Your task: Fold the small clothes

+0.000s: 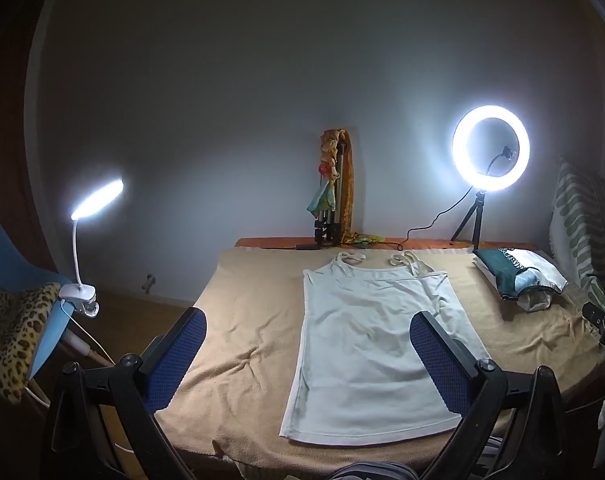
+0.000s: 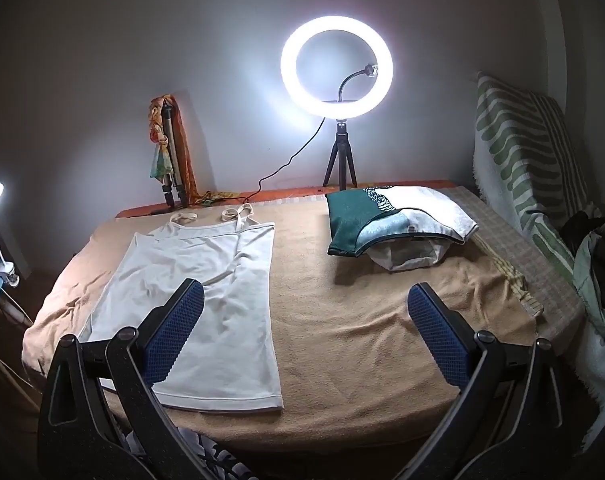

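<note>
A white camisole [image 1: 372, 344] lies flat and unfolded on a tan blanket [image 1: 242, 320], straps toward the wall and hem toward the near edge. Bare blanket runs along its left side, ahead of the left gripper [image 1: 307, 336], and a wider stretch lies ahead of the right gripper [image 2: 305, 316], between the camisole [image 2: 206, 296] and the blanket's right border.

Beyond the right gripper's right finger, a small stack of folded clothes [image 2: 398, 224] sits well apart from the camisole. A lit ring light [image 2: 336, 66] on a small tripod stands behind that stack at the wall, its cable [image 2: 286, 164] trailing along the far edge. A folded tripod draped with a scarf [image 2: 168, 152] leans farther left. A clip-on desk lamp [image 1: 90, 216] glows beyond the left gripper's left finger, off the blanket.

Both grippers hover with jaws spread wide, holding nothing; the camisole's right edge passes behind the left gripper's right finger.
</note>
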`<state>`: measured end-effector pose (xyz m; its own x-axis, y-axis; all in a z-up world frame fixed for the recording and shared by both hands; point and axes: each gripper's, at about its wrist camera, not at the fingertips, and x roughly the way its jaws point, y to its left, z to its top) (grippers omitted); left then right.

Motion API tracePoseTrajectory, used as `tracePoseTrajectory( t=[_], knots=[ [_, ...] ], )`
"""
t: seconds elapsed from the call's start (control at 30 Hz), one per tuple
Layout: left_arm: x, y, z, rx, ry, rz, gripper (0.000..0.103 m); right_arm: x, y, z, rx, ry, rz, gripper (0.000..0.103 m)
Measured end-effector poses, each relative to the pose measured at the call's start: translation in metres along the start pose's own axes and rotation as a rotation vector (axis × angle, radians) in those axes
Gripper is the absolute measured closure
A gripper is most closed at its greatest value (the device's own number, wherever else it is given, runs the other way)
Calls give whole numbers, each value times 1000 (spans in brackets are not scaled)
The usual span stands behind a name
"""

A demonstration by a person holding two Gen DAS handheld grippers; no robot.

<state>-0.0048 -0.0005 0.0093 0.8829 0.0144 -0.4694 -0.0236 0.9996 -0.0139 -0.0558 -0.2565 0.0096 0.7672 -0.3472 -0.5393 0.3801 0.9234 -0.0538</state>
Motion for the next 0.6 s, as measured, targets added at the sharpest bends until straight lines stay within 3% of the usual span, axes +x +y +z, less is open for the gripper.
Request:
tracePoseTrajectory(
  t=[0.6],
  knots=[
    [1,1,5,-6,-15,-2,0,3,0,-1,6,3,4,0]
  ],
)
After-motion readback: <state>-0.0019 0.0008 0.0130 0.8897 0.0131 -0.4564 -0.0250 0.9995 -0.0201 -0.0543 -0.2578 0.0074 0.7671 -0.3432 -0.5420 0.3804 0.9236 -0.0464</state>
